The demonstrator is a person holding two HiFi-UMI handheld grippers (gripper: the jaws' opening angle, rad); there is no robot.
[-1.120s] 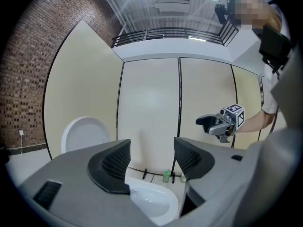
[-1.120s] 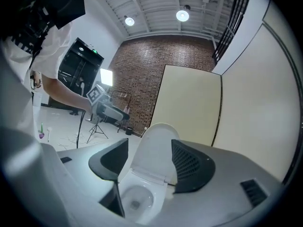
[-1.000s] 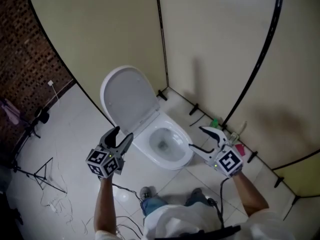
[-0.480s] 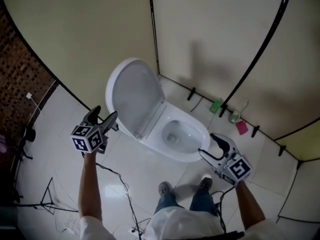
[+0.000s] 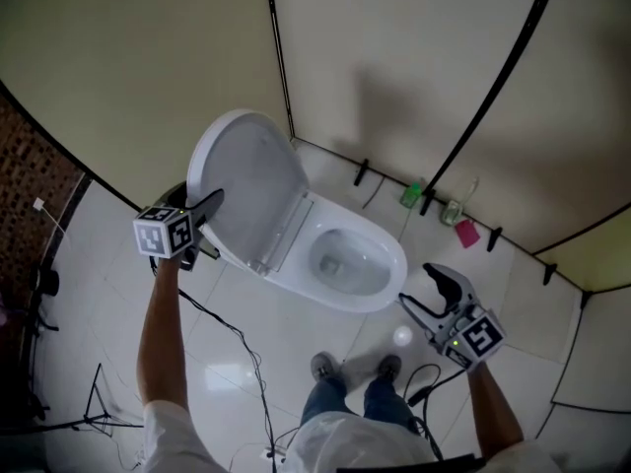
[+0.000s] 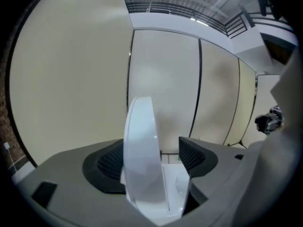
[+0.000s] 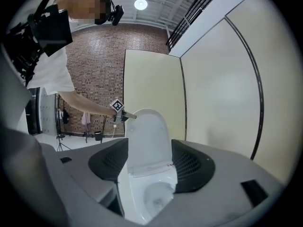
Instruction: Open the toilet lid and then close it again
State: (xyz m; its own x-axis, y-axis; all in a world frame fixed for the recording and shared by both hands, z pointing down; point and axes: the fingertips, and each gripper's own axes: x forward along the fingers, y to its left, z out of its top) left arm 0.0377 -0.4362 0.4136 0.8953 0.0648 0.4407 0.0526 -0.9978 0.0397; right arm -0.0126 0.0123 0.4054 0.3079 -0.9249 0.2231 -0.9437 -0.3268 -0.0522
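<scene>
The white toilet stands with its lid (image 5: 242,190) raised and leaning back, and the bowl (image 5: 345,259) is uncovered. My left gripper (image 5: 202,227) sits at the lid's left rim. In the left gripper view the lid (image 6: 142,150) appears edge-on between the two dark pads (image 6: 191,155). The left gripper (image 6: 151,160) is open; its jaws have just widened and then eased in a little, and a gap shows on the right side of the lid. My right gripper (image 5: 434,289) hangs open in front of the bowl, to its right, holding nothing. From the right gripper (image 7: 149,162) the toilet (image 7: 147,174) lies ahead.
Cream partition walls (image 5: 414,57) close in behind and to the right of the toilet. A green bottle (image 5: 411,194), a clear bottle (image 5: 452,210) and a pink item (image 5: 467,233) stand at the partition's foot. Cables (image 5: 237,353) trail on the floor by my shoes (image 5: 325,366).
My left gripper has travelled from in front of the bowl up and left to the lid's rim. The right gripper dropped slightly toward the lower right. The lid stays raised.
</scene>
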